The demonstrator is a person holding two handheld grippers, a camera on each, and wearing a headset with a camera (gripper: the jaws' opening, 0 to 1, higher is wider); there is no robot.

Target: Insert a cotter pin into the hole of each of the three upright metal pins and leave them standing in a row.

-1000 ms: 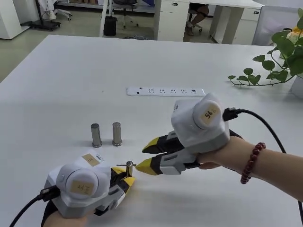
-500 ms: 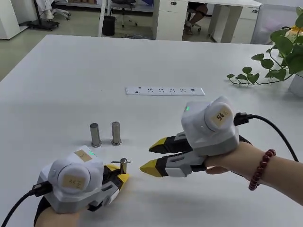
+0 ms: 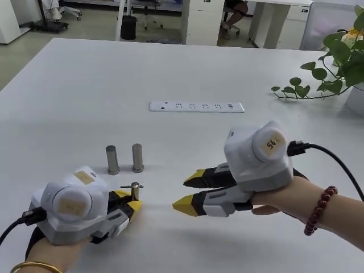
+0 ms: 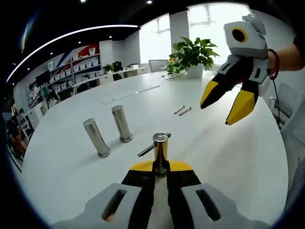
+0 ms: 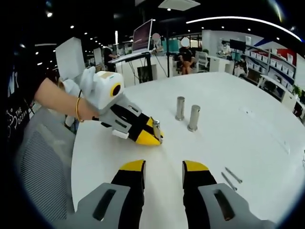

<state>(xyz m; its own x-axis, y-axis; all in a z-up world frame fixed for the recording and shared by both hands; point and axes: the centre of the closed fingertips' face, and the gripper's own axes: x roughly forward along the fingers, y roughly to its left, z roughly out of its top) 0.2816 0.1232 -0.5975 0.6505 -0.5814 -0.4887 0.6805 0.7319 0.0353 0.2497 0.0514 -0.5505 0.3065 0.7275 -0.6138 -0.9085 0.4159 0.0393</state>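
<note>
Left claw [image 4: 160, 168] clenched on the foot of an upright metal pin [image 4: 160, 145], standing on the white bench [image 3: 79, 85]; a cotter pin [image 4: 147, 150] sits through its head; first bare pin [image 3: 112, 160] and second bare pin [image 3: 137, 157] stand upright side by side just behind it; right claw [image 3: 180, 194] released, grasping nothing, apart to the right; loose cotter pins [image 4: 185, 111] lie further out; power strip [image 3: 197, 106] and plant [image 3: 335, 62] beyond; sticker [image 3: 272, 143] digits unclear; open bench between the claws.
</note>
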